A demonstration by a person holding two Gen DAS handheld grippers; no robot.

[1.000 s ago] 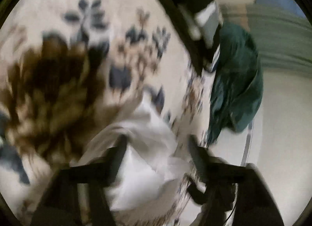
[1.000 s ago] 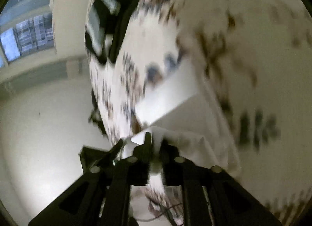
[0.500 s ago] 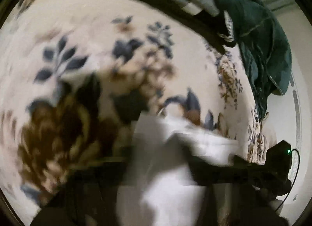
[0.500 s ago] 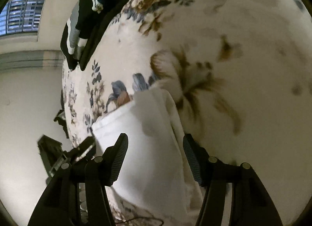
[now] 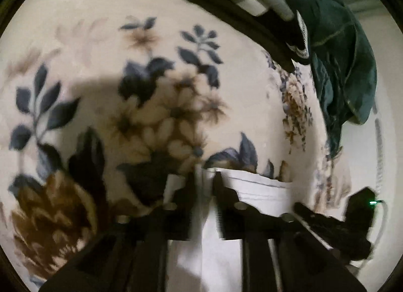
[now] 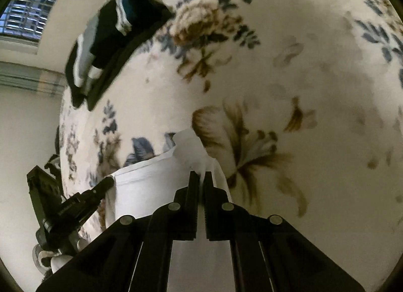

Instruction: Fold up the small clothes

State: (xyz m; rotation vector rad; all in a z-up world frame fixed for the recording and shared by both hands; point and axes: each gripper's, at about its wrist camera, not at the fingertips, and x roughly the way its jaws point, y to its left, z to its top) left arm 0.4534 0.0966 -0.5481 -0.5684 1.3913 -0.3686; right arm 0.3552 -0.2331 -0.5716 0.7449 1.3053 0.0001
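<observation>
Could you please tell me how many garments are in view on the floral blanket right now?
3: a white garment pinched at the near edge, a black striped garment at the far edge, a dark green garment beside it. Others may be hidden.

The right gripper (image 6: 201, 174) pinches the white garment (image 6: 148, 186) on the floral blanket (image 6: 314, 77).

A cloth (image 6: 151, 186) lies on a blanket (image 6: 302, 90), at its near edge. Both grippers meet it there: the right gripper (image 6: 200, 178) at one corner, the left gripper (image 5: 204, 178) at the other. Folded clothes (image 6: 105, 47) sit farther back near the blanket's edge, with a crumpled garment (image 5: 342, 60) just beside them.
</observation>
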